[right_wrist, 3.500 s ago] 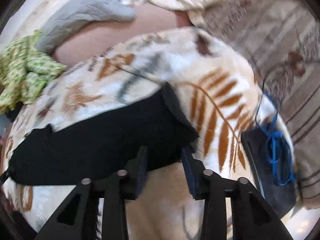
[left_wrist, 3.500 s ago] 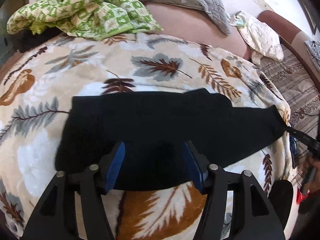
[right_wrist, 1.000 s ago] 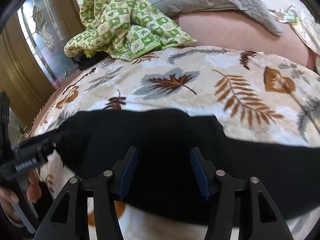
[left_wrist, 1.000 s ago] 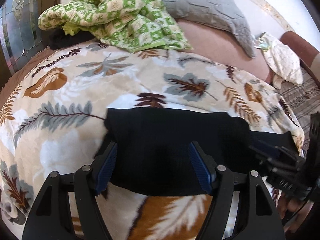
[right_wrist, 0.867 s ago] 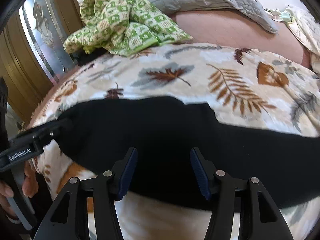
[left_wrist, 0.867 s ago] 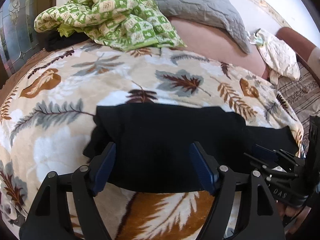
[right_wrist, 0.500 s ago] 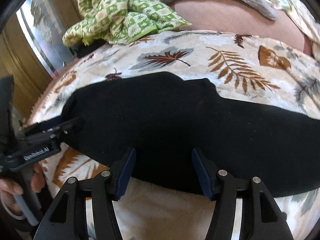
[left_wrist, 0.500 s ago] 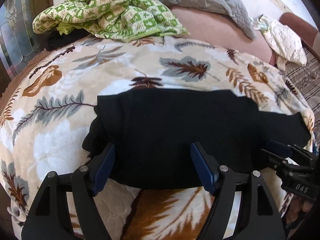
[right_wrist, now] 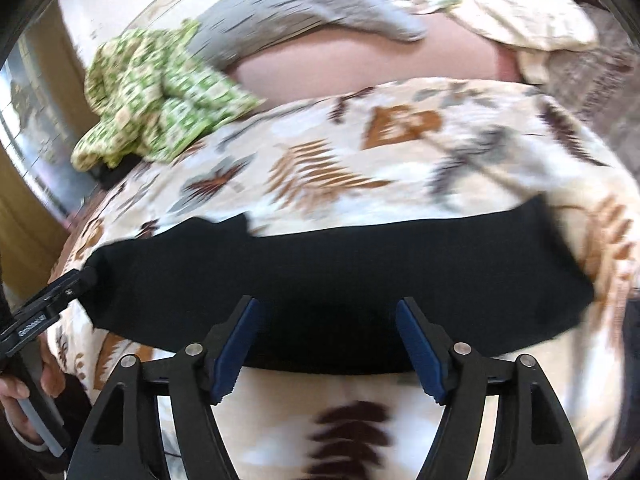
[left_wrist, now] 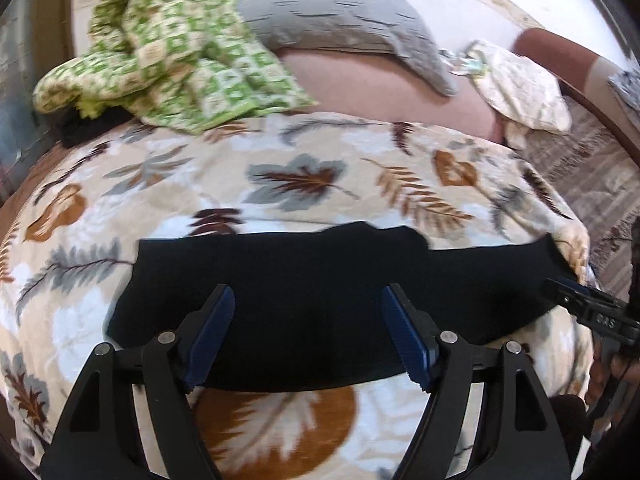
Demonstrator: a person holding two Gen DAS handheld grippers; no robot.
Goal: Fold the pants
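Black pants (left_wrist: pixel 320 296) lie flat as a long band across a leaf-patterned blanket (left_wrist: pixel 304 176) on a bed. My left gripper (left_wrist: pixel 308 330) is open and empty, hovering over the pants' left part near their near edge. My right gripper (right_wrist: pixel 330 344) is open and empty over the pants (right_wrist: pixel 340 280), right of their middle. The right gripper also shows at the right edge of the left wrist view (left_wrist: pixel 592 312), by the pants' right end. The left gripper shows at the left edge of the right wrist view (right_wrist: pixel 52 300), by the pants' left end.
A crumpled green checked cloth (left_wrist: pixel 168 60) and a grey pillow (left_wrist: pixel 340 16) lie at the back of the bed. A cream patterned cloth (left_wrist: pixel 520 88) lies at the back right. A striped rug (left_wrist: pixel 600 176) covers the floor to the right.
Both grippers have pulled back from the pants and stay open. The right wrist view has swung right, toward the pants' right end. The pants lie still.
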